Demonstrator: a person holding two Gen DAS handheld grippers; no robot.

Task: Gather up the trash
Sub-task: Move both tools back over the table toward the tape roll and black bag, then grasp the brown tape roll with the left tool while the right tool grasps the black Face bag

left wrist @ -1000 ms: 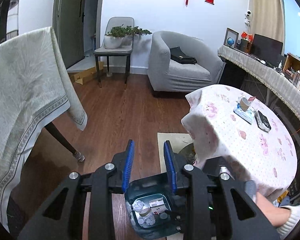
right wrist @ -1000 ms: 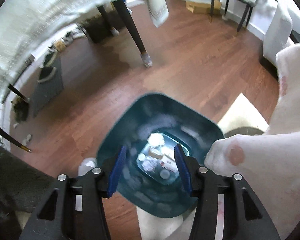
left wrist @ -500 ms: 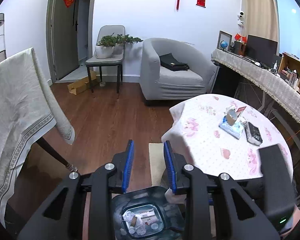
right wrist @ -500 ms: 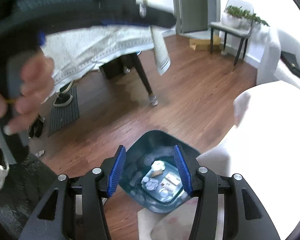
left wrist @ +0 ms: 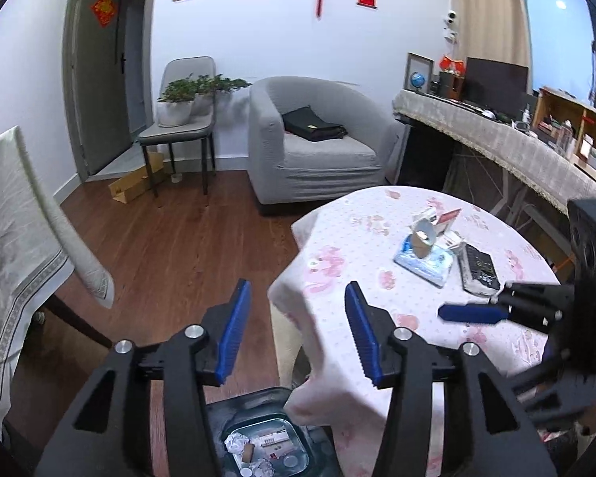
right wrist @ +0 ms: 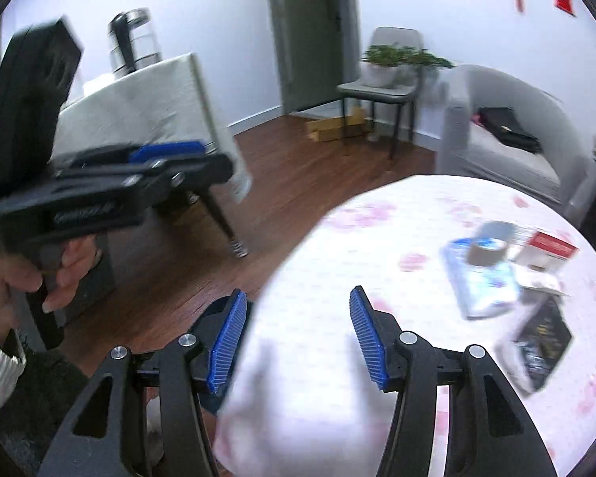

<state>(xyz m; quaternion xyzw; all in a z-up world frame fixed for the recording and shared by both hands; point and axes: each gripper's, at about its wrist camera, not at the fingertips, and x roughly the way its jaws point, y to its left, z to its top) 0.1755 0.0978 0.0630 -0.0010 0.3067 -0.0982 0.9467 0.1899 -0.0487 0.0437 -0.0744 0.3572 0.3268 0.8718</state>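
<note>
Trash bin (left wrist: 266,437) directly below left claw (left wrist: 294,334)

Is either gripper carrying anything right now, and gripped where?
Nothing is held. The left gripper and right gripper are both open, with empty gaps between their fingers.

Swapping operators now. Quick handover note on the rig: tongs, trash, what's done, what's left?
Left tongs: open, empty, raised at the edge of the round table.
Right tongs: open, empty, over the table's near edge.
Trash bin: on the floor below the left tongs, beside the table; crumpled paper and a small box already lie inside.
On the table: a tape roll atop a blue packet, a red and white box, a black packet.
Done: some trash binned.
Left: probably the table items; nothing is gripped yet.
</note>
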